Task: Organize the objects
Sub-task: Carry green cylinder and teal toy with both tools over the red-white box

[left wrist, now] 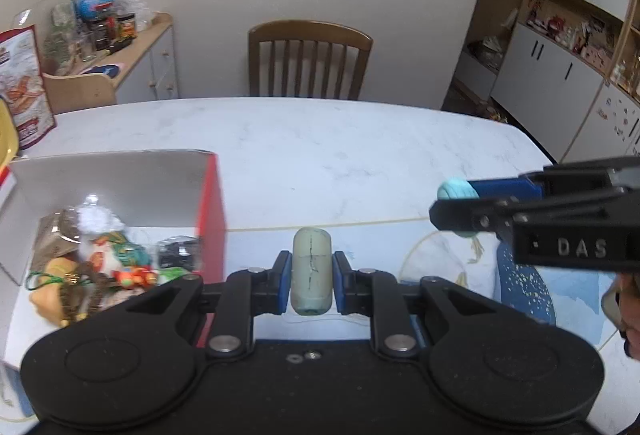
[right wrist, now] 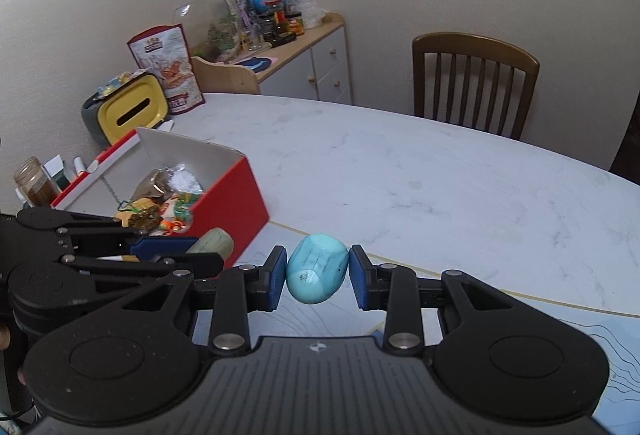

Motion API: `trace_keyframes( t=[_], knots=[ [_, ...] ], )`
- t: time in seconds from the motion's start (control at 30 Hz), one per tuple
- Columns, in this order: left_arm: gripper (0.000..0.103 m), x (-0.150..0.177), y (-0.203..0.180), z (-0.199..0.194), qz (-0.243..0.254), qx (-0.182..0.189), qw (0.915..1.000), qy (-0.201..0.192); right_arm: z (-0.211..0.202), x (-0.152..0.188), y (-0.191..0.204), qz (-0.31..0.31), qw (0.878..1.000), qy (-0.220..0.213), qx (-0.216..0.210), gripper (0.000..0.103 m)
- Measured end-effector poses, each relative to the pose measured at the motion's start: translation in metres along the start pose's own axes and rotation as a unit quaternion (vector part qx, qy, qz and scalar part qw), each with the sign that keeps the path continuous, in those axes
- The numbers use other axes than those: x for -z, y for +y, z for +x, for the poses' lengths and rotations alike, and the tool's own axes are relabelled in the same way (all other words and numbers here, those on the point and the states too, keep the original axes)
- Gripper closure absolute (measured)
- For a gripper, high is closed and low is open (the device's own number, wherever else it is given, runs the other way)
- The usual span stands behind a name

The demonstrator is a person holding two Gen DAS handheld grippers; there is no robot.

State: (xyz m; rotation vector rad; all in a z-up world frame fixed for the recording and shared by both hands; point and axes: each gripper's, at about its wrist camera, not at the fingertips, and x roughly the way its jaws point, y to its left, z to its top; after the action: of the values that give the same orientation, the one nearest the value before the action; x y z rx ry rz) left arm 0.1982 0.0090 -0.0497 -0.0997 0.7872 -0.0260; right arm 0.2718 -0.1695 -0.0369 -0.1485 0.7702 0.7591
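My left gripper [left wrist: 311, 277] is shut on a pale green oblong block [left wrist: 311, 271] with a dark crack, held just right of the red box [left wrist: 212, 211]. The same green block [right wrist: 212, 243] shows in the right wrist view, with the left gripper [right wrist: 200, 249] beside the box's red wall [right wrist: 236, 207]. My right gripper [right wrist: 318, 273] is shut on a light blue egg-shaped piece [right wrist: 317, 269]. In the left wrist view the right gripper [left wrist: 448, 203] reaches in from the right with the blue piece [left wrist: 456, 191] at its tip. The box holds several small toys and packets [left wrist: 100, 263].
A white marble table [left wrist: 320, 147] carries a placemat [left wrist: 520, 283] under the grippers. A yellow tissue holder [right wrist: 132, 111], a printed bag [right wrist: 172, 67] and a jar [right wrist: 34, 183] stand by the box. A wooden chair [left wrist: 308, 59] and a cluttered sideboard [left wrist: 132, 59] lie beyond.
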Motion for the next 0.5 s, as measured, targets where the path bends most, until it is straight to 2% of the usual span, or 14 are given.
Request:
trace_keyframes(
  t=[0.5],
  knots=[
    [0.084,-0.007,0.083,-0.029,-0.036,-0.038,0.9985,-0.015,0.020,-0.018,0.079,-0.036,0.999,-0.002,-0.029,0.070]
  ],
)
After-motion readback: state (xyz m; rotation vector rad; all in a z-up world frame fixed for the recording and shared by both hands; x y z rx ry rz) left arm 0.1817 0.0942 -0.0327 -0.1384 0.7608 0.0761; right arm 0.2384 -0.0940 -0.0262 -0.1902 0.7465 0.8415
